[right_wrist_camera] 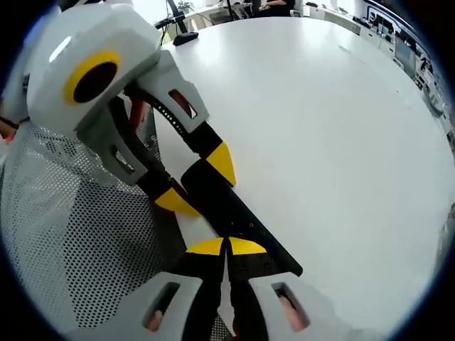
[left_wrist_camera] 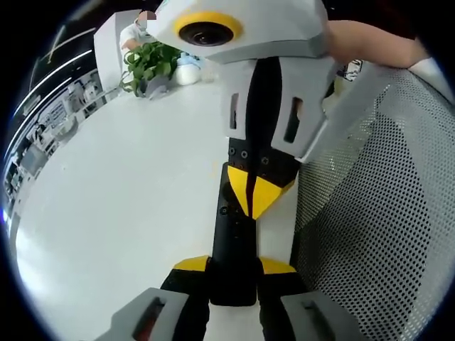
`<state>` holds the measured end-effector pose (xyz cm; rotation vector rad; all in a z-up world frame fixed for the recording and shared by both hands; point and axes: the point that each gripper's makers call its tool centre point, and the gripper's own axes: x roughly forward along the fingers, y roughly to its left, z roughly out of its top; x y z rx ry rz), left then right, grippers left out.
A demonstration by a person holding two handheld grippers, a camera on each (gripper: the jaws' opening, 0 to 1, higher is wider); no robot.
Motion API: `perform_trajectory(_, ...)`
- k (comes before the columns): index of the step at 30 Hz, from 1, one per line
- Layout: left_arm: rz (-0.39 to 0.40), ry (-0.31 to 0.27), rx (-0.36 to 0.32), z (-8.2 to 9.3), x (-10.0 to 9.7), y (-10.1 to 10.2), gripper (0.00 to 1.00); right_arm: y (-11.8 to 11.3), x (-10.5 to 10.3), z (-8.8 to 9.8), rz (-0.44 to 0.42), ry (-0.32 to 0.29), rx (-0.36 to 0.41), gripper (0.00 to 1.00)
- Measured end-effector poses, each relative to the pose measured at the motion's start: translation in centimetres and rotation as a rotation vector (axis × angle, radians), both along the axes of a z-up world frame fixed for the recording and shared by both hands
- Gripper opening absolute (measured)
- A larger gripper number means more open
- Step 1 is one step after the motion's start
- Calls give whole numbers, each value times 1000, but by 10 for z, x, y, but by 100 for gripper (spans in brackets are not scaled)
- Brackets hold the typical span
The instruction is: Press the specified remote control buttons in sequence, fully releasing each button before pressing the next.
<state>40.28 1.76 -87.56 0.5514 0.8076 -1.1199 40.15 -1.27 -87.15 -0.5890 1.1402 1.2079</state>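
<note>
A long black remote (left_wrist_camera: 232, 238) lies just above the white table (left_wrist_camera: 128, 199). In the left gripper view, my left gripper (left_wrist_camera: 234, 266) is shut on the remote's near end, one yellow tip on each side. My right gripper (left_wrist_camera: 252, 192) comes down from above, jaws shut, with its joined yellow tips resting on the remote's upper face. In the right gripper view, the right gripper (right_wrist_camera: 227, 246) has its tips together against the remote (right_wrist_camera: 245, 220). The left gripper (right_wrist_camera: 197, 181) clamps the far end there.
A white perforated mesh surface (left_wrist_camera: 384, 213) stands close beside the remote, also seen as mesh (right_wrist_camera: 64, 234) in the right gripper view. A potted green plant (left_wrist_camera: 149, 62) sits at the table's far side. A black stand (right_wrist_camera: 185, 35) sits at the far edge.
</note>
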Motion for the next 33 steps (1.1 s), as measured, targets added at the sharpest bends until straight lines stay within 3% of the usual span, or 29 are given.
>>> perform_trajectory(25,2,0,0,0,0,1,25,1,0,0,-17,16,1,0)
perform_trajectory(33,-2,-2,2,0,0,0,25,0,-1,-1,12,-4,-10,0)
